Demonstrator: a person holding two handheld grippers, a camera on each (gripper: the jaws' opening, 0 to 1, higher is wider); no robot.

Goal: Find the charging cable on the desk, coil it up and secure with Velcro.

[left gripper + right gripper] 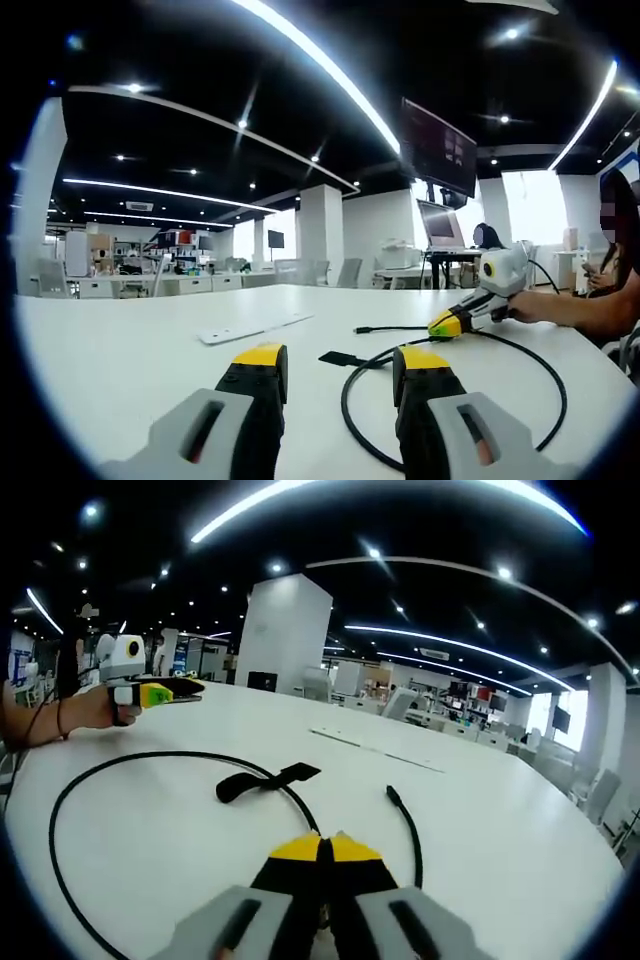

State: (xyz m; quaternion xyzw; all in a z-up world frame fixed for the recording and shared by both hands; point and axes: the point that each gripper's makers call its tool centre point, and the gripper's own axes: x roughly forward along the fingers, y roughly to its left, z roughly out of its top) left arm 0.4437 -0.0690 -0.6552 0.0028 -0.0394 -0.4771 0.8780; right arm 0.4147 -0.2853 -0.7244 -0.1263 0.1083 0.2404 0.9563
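The left hand-held gripper (340, 385) sits low over the white counter (120, 340) with its two yellow-tipped jaws wide apart and nothing between them. Just past its right jaw lies the black charging cable (352, 385), spread out in one big loose loop. The small black Velcro strap (346, 358) lies flat where the loop begins, and one plug end (362, 329) points off to the left.

In the left gripper view the right hand-held gripper (445, 325) rests at the far side of the loop. In the right gripper view its own jaws (322, 848) are pressed together, and I cannot tell if the cable is pinched between them.

To coil well, I think one gripper should hold the cable near the strap, and the other should lay small, even loops on top. Keep the strap free so it can wrap at the end.

A long white strip (255, 327) lies to the left, apart from the cable. The counter has lots of bare room. Its near edge is close to the loop, so loops should be pulled toward the middle.
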